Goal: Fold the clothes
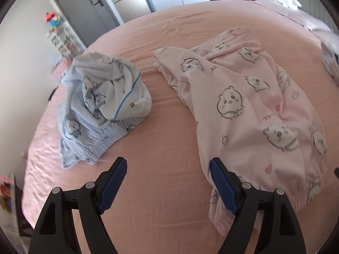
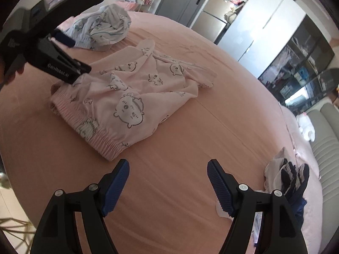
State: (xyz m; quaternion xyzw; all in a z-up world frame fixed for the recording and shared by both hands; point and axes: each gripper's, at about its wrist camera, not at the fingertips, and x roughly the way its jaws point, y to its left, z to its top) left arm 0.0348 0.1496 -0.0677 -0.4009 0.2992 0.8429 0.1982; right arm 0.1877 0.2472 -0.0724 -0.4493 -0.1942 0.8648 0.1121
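Pink pyjama trousers (image 1: 243, 105) printed with cartoon animals lie rumpled on the pink bed sheet (image 1: 159, 190), elastic waistband toward me. My left gripper (image 1: 168, 165) is open just above the sheet, and its right finger (image 1: 220, 182) rests against the left edge of the trousers with no cloth between the pads. In the right wrist view the same trousers (image 2: 131, 93) lie ahead and to the left, with the left gripper (image 2: 76, 55) at their far-left corner. My right gripper (image 2: 168, 165) hangs open over bare sheet (image 2: 190, 137), a little short of the waistband.
A crumpled light-blue pyjama piece (image 1: 101, 105) (image 2: 106, 27) sits on the bed left of the trousers. A small heap of dark-blue and white clothing (image 2: 290, 182) lies at the right edge near the grey headboard (image 2: 326, 139). A grey door (image 1: 84, 10) and a fridge (image 1: 131, 2) stand beyond.
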